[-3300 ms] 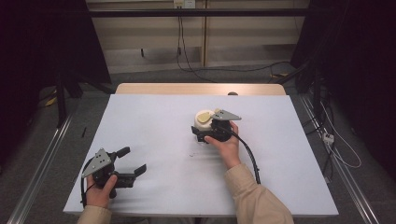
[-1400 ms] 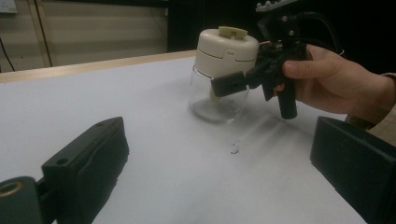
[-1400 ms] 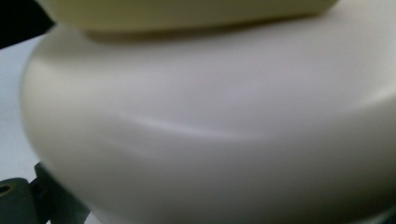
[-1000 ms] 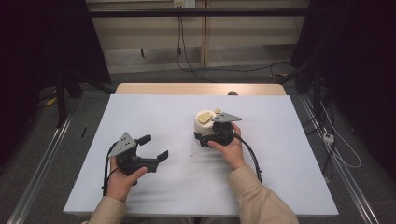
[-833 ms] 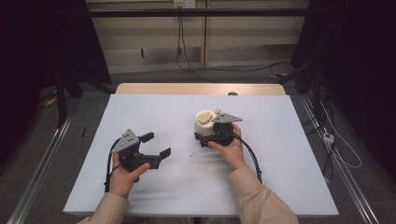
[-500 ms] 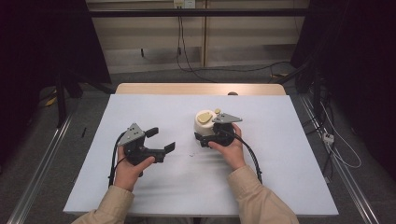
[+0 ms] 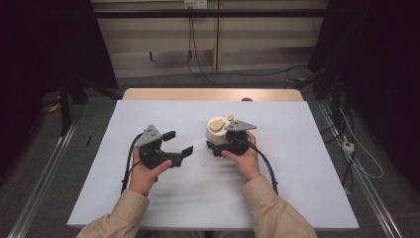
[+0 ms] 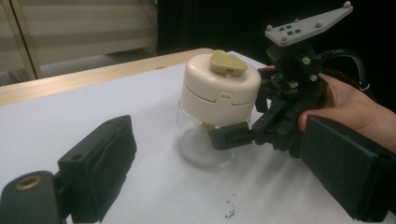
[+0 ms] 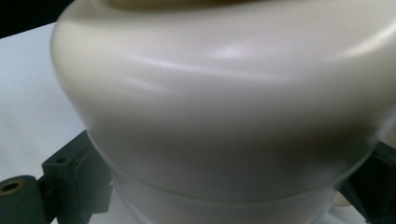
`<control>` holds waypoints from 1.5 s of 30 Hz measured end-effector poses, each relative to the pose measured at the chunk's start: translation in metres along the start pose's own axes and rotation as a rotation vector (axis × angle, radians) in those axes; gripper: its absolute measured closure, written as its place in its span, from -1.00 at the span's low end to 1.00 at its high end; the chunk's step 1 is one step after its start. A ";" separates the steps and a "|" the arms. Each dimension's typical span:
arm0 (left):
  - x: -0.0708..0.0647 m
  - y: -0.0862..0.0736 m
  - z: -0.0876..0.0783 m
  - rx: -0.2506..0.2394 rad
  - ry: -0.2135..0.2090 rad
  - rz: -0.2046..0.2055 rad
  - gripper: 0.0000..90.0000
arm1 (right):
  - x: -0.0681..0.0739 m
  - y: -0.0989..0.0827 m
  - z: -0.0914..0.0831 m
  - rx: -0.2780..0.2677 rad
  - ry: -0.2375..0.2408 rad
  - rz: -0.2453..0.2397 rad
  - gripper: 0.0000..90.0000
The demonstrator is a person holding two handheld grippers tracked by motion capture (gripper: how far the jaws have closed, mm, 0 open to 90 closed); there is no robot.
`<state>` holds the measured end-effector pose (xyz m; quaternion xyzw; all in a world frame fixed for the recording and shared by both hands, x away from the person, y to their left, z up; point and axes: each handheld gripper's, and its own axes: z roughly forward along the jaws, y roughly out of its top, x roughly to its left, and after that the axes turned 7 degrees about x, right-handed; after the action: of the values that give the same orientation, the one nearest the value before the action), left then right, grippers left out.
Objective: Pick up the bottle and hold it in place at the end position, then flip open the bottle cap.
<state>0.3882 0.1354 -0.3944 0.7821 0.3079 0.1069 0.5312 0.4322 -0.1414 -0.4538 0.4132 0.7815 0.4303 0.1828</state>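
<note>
While the white counter (image 7: 297, 188) is carrying little beyond a few dark specks (image 8: 229, 210) just in front of the jar, a small olive-tan piece (image 7: 231, 118) is lying right behind the jar, and nothing is standing in the stretch between the left gripper and the jar. The clear glass jar with a cream plastic lid and an olive-tan flap on top (image 8: 217, 109) is standing upright near the middle of the counter. The right gripper (image 7: 218, 145) is clasping it low on the glass body, one black jaw pressing on each side beneath the lid, whose cream curve is looming close in the right gripper view. The left gripper (image 7: 177, 143) is hanging just left of the jar, apart from it; its jaws are gaping wide with nothing between them, having just been closing slightly.
</note>
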 end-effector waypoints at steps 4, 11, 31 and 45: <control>0.001 0.002 0.004 0.007 0.000 0.000 -0.79 | 0.000 0.000 0.000 -0.001 0.000 -0.003 -0.92; 0.001 0.006 0.009 0.009 -0.003 -0.007 -0.77 | 0.000 0.000 0.000 0.000 0.000 -0.002 -0.92; 0.000 0.018 0.030 0.061 -0.008 -0.008 -0.04 | 0.000 0.000 0.000 0.003 -0.001 0.000 -0.92; -0.003 0.021 0.047 0.119 -0.053 -0.006 0.84 | 0.001 0.000 0.000 0.001 -0.003 0.001 -0.92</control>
<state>0.4168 0.0925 -0.3948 0.8139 0.3018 0.0660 0.4921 0.4318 -0.1409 -0.4538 0.4143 0.7813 0.4292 0.1837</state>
